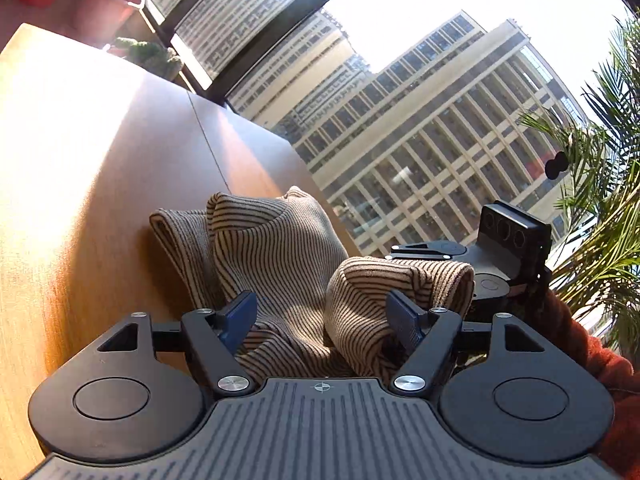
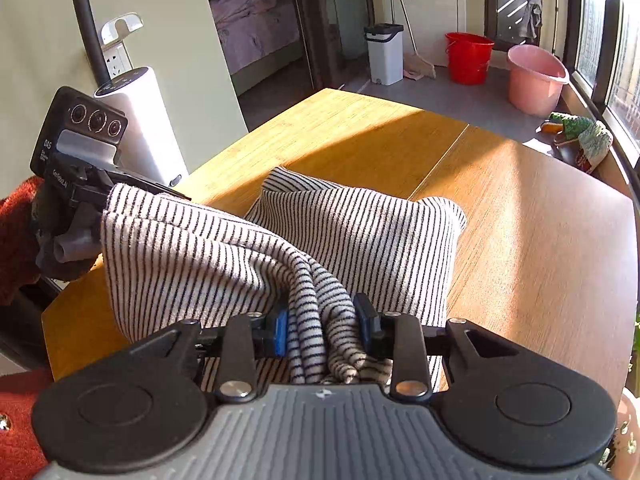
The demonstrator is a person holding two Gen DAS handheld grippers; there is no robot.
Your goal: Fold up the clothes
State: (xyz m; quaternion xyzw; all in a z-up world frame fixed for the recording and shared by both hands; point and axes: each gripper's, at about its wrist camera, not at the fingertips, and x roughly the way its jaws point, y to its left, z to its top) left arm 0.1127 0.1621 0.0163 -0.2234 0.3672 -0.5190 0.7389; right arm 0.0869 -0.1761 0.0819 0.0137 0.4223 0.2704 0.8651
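Above the wooden worktop I hold the striped top up with both tools, so it hangs and I can lay it down flat for a neat fold. The far part of the cloth looks like it rests on the wood, and the near part is lifted off it.

My right hand-held gripper is squeezed tight on a thick bunch of the cloth. The folds are pinched between the two blue pads, and a bit pokes out toward me. I think I grabbed many layers there so none slip away.

My left hand-held gripper is spread wide. Its blue pads sit on each side of a roll of the striped top, and the right one touches it. They look too far apart to pinch the cloth, so I think it just lies between them.
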